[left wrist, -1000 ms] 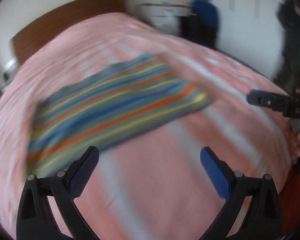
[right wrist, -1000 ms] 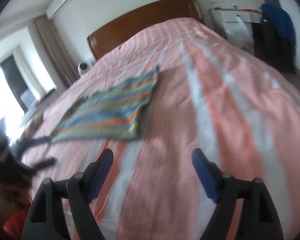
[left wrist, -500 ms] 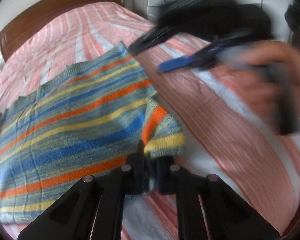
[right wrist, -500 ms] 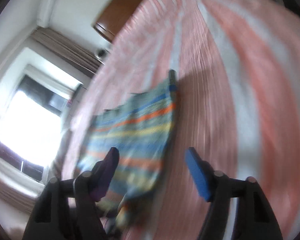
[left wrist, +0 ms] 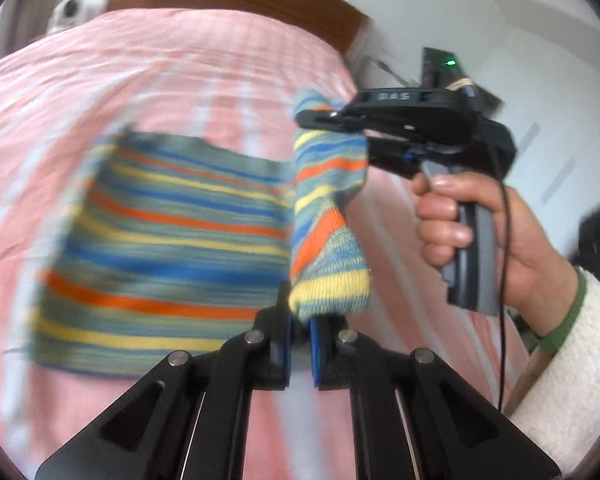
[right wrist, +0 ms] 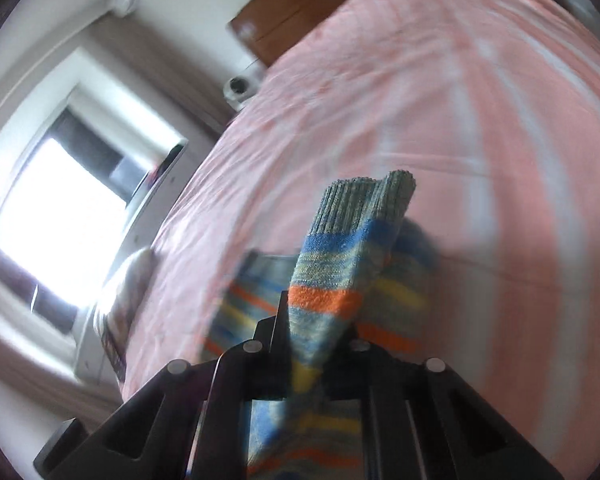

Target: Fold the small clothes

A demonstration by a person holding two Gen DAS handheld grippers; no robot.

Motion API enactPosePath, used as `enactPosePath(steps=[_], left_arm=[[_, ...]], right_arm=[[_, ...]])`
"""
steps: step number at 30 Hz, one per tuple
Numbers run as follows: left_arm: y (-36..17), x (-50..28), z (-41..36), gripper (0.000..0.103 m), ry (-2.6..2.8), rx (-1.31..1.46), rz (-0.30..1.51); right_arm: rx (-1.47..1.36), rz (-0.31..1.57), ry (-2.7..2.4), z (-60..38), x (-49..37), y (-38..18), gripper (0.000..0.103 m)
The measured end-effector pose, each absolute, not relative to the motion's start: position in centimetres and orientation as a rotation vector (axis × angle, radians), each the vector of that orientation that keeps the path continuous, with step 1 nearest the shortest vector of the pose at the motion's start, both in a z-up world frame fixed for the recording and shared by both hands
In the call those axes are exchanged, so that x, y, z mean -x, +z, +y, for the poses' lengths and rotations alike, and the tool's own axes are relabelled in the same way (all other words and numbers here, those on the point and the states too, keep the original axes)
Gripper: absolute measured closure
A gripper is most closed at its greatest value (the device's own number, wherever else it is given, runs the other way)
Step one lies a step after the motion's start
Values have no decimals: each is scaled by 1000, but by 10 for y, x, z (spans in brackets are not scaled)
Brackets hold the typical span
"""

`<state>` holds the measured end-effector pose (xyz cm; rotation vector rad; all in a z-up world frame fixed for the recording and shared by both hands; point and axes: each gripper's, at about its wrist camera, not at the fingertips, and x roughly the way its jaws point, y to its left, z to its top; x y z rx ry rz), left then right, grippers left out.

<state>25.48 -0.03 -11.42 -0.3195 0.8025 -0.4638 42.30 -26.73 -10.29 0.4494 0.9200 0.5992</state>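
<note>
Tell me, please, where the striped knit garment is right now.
The striped knit garment lies on the pink bedspread, its right edge pinched by left gripper and right gripper.

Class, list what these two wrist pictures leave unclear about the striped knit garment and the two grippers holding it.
- Striped knit garment, left wrist view: motion blur; its type and left edge are unreadable.
- Left gripper: its pads are buried in the lifted fold, so the depth of the bite is hidden.
- Right gripper, right wrist view: the garment covers the fingertips.
- Garment's lower part, right wrist view: cut off by the gripper frame and blurred.
- Bed: its edges run out of frame.
</note>
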Motion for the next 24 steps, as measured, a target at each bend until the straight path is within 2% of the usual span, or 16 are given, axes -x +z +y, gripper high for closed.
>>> enactPosePath(steps=[4,6,8,9,11,12,14,16,19,21,22,24], left_arm=[[-128,-261,47,97,-362,376,832],[-139,-262,60,92,-298,355,878],[-144,-258,73,85,-224,336,901],[-143,-253,82,80,-225,360,896],[-137,-245,97,64,-234,388,877],[-131,-240,100,58,-232,384,857],[-119,-235,104,35,-246,378,803],[-109,-236,101,25,-283,389,764],[-109,-253,83,24,-280,322,792],[-125,-275,72,31,-161,219,861],[-135,-285,77,41,-102,193,898],[-152,-293,92,41,-63,225,958]], right_arm=[[-359,973,633,-182,-440,-109,91],[-339,1012,628,-145,-452,-129,83],[-407,1083,630,-126,-456,-149,55],[-457,1101,640,-127,-454,-156,54],[-545,1083,667,-129,-443,-156,54],[-550,1053,682,-134,-434,-148,54],[-520,1000,694,-148,-419,-133,53],[-438,954,672,-171,-399,-115,53],[-223,890,625,-194,-357,-94,53],[-163,888,656,-204,-332,-97,53],[-163,909,691,-204,-320,-107,53],[-148,982,739,-195,-300,-137,53]])
